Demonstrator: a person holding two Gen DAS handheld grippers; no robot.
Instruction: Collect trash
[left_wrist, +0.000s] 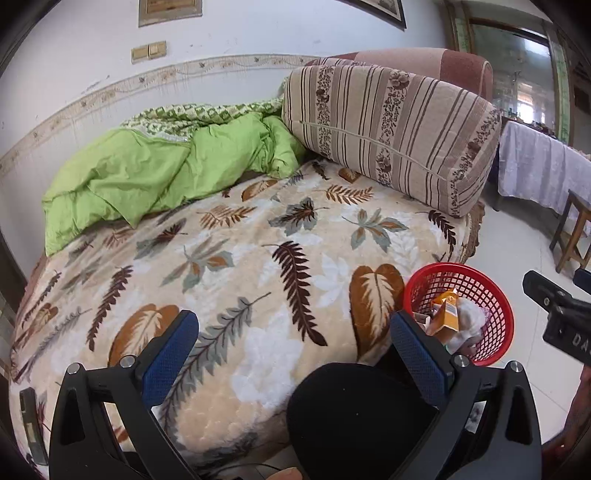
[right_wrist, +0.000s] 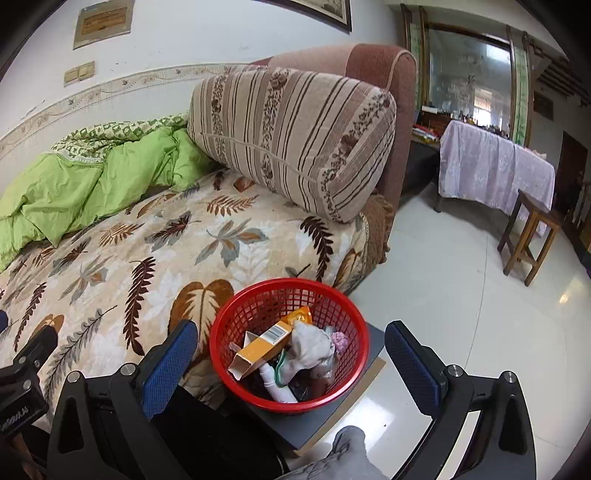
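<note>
Right wrist view: red mesh basket (right_wrist: 290, 345) of trash near, beside the leaf-print bed; right gripper (right_wrist: 291, 363) and left gripper (left_wrist: 293, 356) spread wide, empty; best scan the blanket (left_wrist: 236, 258) before reaching.

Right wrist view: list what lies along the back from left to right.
Green quilt → striped cushion → brown sofa arm → table with pale cloth → wooden stool.

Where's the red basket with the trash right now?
The red basket sits on a grey board beside the bed's near corner, low and centre in the right wrist view, lower right in the left wrist view, with an orange box inside.
</note>
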